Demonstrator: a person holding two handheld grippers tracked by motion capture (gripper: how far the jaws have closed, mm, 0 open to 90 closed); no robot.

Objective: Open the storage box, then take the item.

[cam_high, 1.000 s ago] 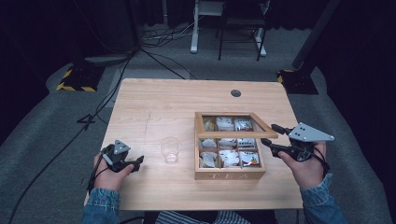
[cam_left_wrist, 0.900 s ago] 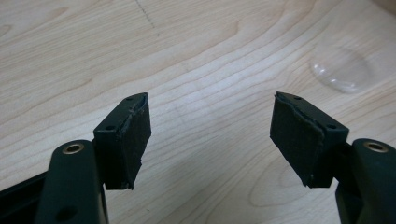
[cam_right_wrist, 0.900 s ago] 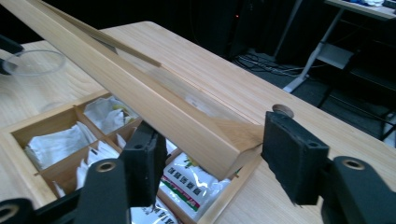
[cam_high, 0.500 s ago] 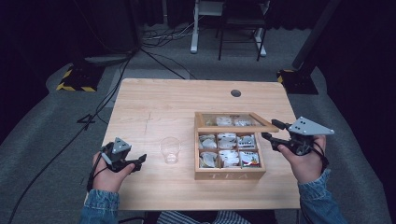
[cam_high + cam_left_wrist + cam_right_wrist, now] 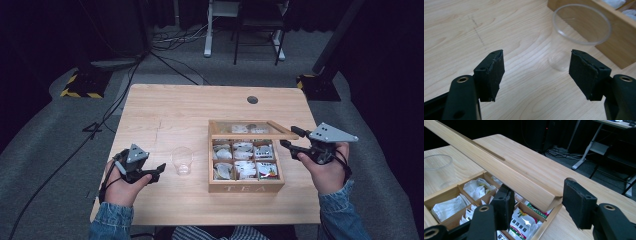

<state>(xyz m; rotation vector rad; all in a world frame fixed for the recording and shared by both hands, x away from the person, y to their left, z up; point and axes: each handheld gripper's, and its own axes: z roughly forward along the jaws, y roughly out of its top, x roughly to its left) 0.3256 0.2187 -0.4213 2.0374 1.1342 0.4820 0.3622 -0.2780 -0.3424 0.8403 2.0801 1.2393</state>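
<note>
A wooden tea box point(image 5: 245, 187) with several compartments of tea bags point(image 5: 524, 220) stands right of the table's middle. Its hinged lid point(image 5: 250, 134) is partly raised. My right gripper point(image 5: 290, 138) is open at the lid's front right corner. In the right gripper view the lid point(image 5: 506, 175) has its corner between the jaws of that gripper point(image 5: 537, 202), with one jaw beneath it. A clear plastic cup point(image 5: 183, 161) stands upright left of the box. My left gripper point(image 5: 159, 171) is open just left of it, holding nothing. Beyond the left gripper point(image 5: 536, 72) the cup point(image 5: 579, 37) stands ahead and to the right.
The wooden table point(image 5: 165, 115) has a round cable hole point(image 5: 252, 99) near its far edge. Beyond the table are cables point(image 5: 165, 60) on grey floor and desk legs point(image 5: 207, 30). The box wall point(image 5: 619, 37) stands close behind the cup.
The lid's front edge has swung up and back, uncovering more compartments, and my right gripper has moved up and back with it. The left gripper has hardly moved.
</note>
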